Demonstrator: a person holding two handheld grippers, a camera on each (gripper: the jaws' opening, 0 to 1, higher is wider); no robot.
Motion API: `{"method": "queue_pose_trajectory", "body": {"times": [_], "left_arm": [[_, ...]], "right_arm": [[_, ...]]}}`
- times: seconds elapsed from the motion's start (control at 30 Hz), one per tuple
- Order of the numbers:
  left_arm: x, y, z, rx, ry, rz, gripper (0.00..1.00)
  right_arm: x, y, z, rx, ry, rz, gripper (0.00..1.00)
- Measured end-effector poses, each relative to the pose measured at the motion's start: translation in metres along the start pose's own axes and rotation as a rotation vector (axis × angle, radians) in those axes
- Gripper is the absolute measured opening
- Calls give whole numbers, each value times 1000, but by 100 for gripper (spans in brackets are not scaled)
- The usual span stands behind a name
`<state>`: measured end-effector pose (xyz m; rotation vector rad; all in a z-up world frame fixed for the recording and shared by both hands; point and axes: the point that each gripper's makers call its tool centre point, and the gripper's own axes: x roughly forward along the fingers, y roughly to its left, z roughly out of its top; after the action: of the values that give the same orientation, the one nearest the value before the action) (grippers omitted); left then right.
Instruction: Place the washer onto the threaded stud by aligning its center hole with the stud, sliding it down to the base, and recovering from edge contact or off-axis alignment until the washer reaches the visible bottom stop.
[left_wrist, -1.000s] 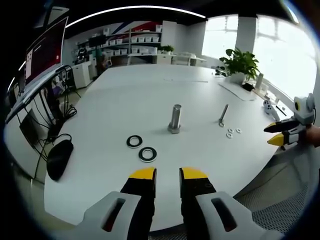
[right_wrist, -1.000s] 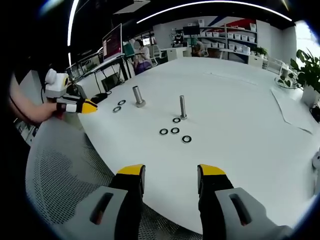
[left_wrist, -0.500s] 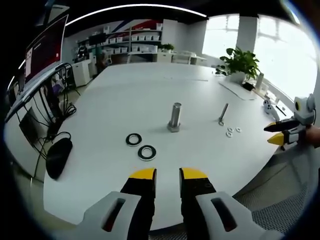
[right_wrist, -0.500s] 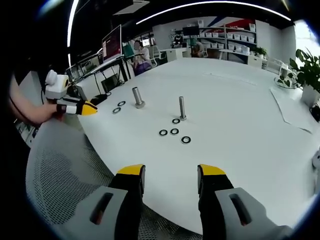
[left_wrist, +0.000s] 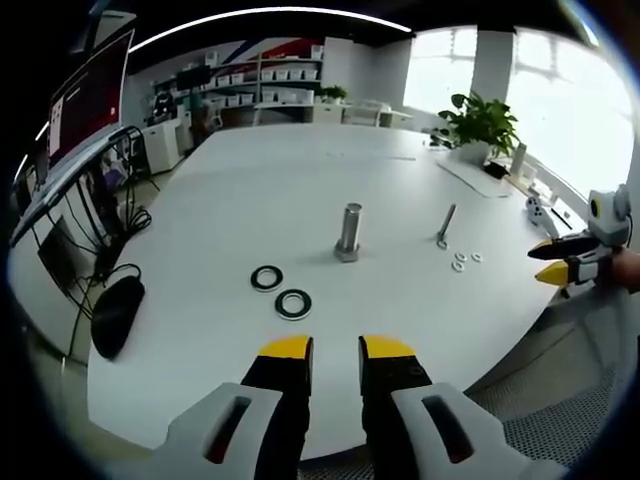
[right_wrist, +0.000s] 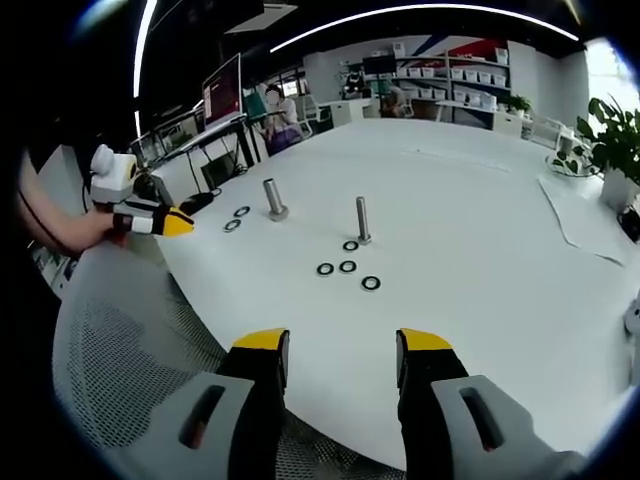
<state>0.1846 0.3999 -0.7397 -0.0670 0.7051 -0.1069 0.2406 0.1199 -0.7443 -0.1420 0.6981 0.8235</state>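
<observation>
Jaws of the left gripper (left_wrist: 335, 347) stand a little apart with nothing between them, poised over the near edge of the white table (left_wrist: 260, 190); jaws of the right gripper (right_wrist: 343, 341) are wider apart, likewise empty, hanging past the table's rim.

In the left gripper view, two large dark washers (left_wrist: 280, 291) lie flat on the table side by side, just apart, ahead of the yellow fingertips (left_wrist: 286, 347). Beyond them stands the thick stud (left_wrist: 348, 231), upright on its base with nothing on it. Farther right a thinner stud (left_wrist: 445, 226) rises, with three small washers (left_wrist: 464, 261) scattered near it.

In the right gripper view the thinner stud stands upright near the middle of the table, one small washer lying just beside its base and three more in a loose row nearer the camera. The thick stud is to its left, the two larger washers beyond that, near the table's edge.

Each gripper appears at the edge of the other's view, held in a hand (right_wrist: 75, 228) off the table's side. A black mouse (left_wrist: 118, 316) lies near the table's left edge, a potted plant (left_wrist: 480, 125) at the far right, shelving (left_wrist: 255, 85) along the back wall.
</observation>
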Motion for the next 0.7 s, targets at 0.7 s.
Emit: {"method": "queue_pose_trajectory", "body": {"times": [0.7], "left_arm": [[3, -6, -9, -25, 50, -42, 19]], "right_arm": [[-1, -1, 3, 4, -18, -2, 46]]}}
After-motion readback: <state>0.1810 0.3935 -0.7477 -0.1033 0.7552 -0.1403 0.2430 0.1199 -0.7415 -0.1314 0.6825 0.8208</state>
